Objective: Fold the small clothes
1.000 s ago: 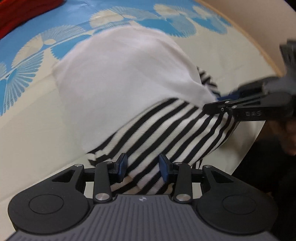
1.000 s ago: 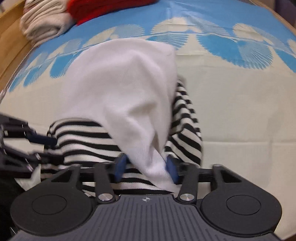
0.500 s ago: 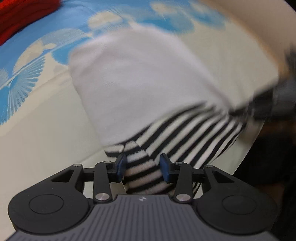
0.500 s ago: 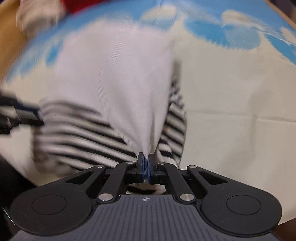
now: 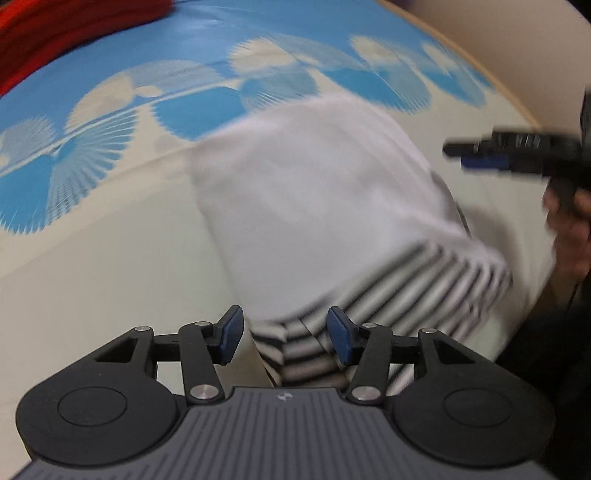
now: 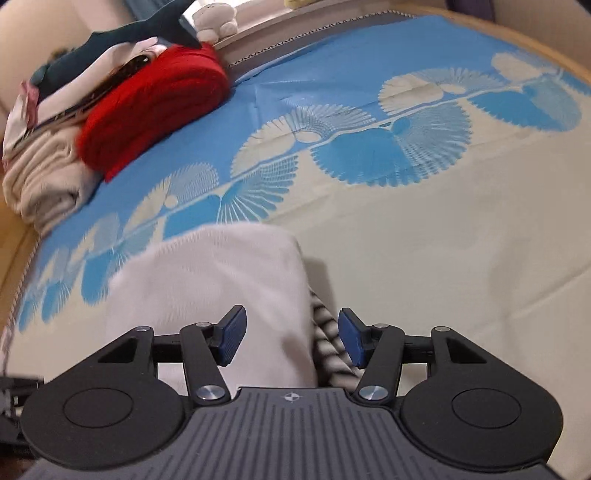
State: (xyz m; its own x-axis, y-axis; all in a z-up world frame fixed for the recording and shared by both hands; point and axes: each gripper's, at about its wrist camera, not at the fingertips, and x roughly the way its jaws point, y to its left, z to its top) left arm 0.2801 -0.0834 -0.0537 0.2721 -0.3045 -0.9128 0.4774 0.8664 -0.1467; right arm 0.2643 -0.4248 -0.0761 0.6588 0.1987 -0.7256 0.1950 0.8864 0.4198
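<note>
A small garment lies on the bed sheet, its white part (image 5: 314, 206) folded over its black-and-white striped part (image 5: 424, 280). My left gripper (image 5: 286, 334) hangs over the near striped edge. Its jaws are opening, the cloth lies below between them, and the pads do not press on it. In the right wrist view my right gripper (image 6: 291, 338) is over the white edge (image 6: 221, 288) and a strip of stripes (image 6: 328, 343). Its jaws are opening too, with no pad touching the cloth. The left wrist view shows the right gripper (image 5: 480, 157) blurred, above the garment's right side.
The blue and cream patterned sheet (image 6: 406, 147) spreads around the garment. At the far left lie a folded red cloth (image 6: 155, 107) and a folded beige cloth (image 6: 44, 181), with plush toys (image 6: 214, 18) behind. A person's hand (image 5: 569, 221) is at the right edge.
Half a second ago my right gripper was shut on the white cloth; it has let go, opened and swung away. My left jaws stand wider. The garment has settled flatter.
</note>
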